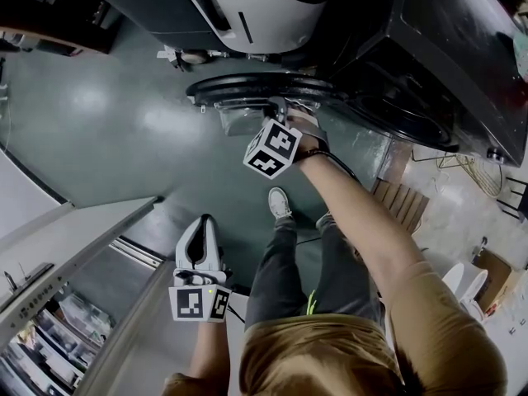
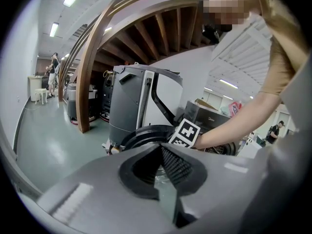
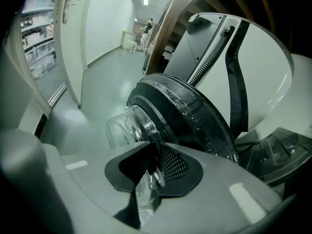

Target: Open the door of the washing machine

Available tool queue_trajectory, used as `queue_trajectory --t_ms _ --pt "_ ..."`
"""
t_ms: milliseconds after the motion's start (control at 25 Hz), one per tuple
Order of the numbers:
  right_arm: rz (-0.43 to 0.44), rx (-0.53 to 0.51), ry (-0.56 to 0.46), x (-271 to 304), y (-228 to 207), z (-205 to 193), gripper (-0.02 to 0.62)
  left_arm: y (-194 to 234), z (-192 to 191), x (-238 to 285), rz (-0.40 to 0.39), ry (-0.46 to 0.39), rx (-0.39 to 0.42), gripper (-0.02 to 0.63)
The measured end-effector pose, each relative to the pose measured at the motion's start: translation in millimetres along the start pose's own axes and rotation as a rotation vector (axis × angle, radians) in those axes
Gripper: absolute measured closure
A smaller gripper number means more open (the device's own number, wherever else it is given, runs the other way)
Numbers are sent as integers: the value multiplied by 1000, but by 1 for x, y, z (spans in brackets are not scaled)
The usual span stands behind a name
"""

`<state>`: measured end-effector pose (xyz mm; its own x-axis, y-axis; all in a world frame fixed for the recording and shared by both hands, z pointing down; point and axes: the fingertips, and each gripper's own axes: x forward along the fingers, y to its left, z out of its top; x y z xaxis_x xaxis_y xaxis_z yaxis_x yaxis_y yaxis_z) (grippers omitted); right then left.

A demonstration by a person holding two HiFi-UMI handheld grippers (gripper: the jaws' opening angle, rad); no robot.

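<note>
From where I stand the opening looks all but done: the door is off its latch and swung well clear of the dark washing machine. It hangs out over the green floor in front of the person's feet, and its glass bowl bulges toward the open room. The right gripper has the door by its rim. Its jaws are drawn almost together, with the thin edge pinched between the pads, so the step in hand is carrying the door round on its hinge. I judge little swing is left. The next move calls either for a last gentle push along the door's arc, or for parting the jaws and drawing straight back off the rim so the door isn't dragged shut again. A grip on so narrow an edge could slip if the wrist twists against the arc. The right arm reaches forward nearly straight, wrist bent so the tongs point steeply down onto the rim. The left gripper hangs low by the person's left side, well apart from the door, angled slightly down. Its jaws are closed, with nothing between them.
</note>
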<state>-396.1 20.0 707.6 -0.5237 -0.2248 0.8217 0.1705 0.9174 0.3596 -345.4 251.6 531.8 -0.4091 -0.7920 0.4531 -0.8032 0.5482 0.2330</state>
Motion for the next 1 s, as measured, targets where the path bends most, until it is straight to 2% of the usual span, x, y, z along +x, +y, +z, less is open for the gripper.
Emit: queue_trajectory --t_ms 200,360,600,760,1000 --pt "12 12 11 -8 4 -5 547 -4 7 4 -21 -8 12 545" --pt "10 3 4 -25 -6 -6 589 -14 11 6 -47 -13 29 545" --pt "3 -37 20 -60 -21 -34 591 -48 23 15 -109 -32 39 545" --pt "-3 9 4 -94 -31 -59 591 -77 33 23 -169 -49 68 545" --pt "-43 133 40 -153 -44 -127 592 -126 42 29 -268 -64 118 545"
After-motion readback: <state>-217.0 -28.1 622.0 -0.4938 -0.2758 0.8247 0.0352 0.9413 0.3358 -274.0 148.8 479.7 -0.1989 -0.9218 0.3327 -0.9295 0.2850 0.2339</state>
